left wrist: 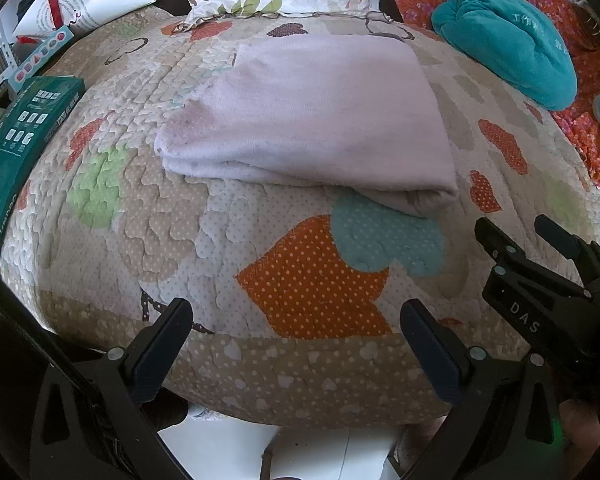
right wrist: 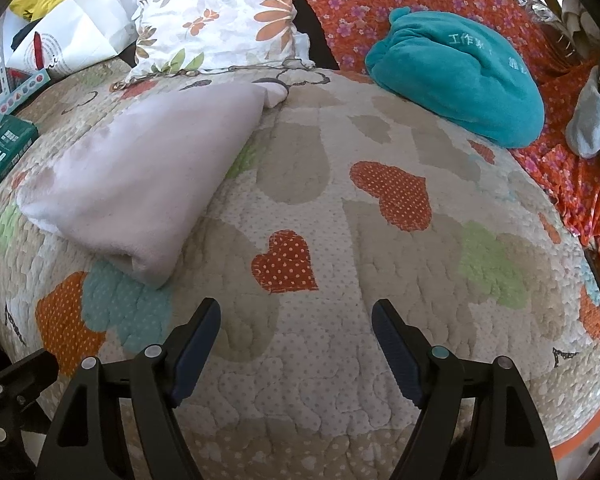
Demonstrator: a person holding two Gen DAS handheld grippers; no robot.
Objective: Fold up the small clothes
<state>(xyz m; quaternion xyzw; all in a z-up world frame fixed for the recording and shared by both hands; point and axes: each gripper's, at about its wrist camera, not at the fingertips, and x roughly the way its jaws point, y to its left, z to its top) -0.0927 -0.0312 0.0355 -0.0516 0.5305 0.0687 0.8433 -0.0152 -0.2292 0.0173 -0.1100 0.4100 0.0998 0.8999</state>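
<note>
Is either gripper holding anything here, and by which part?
Nothing held: left gripper and right gripper are both open, short of the folded pink garment.

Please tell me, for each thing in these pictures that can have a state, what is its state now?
Pale pink garment: folded, lying flat on the quilt, not held.
Left gripper: open, empty, above the quilt's near edge.
Right gripper: open, empty.
Teal plush item: bundled up, untouched.
Floral pillow: propped behind the garment.
</note>
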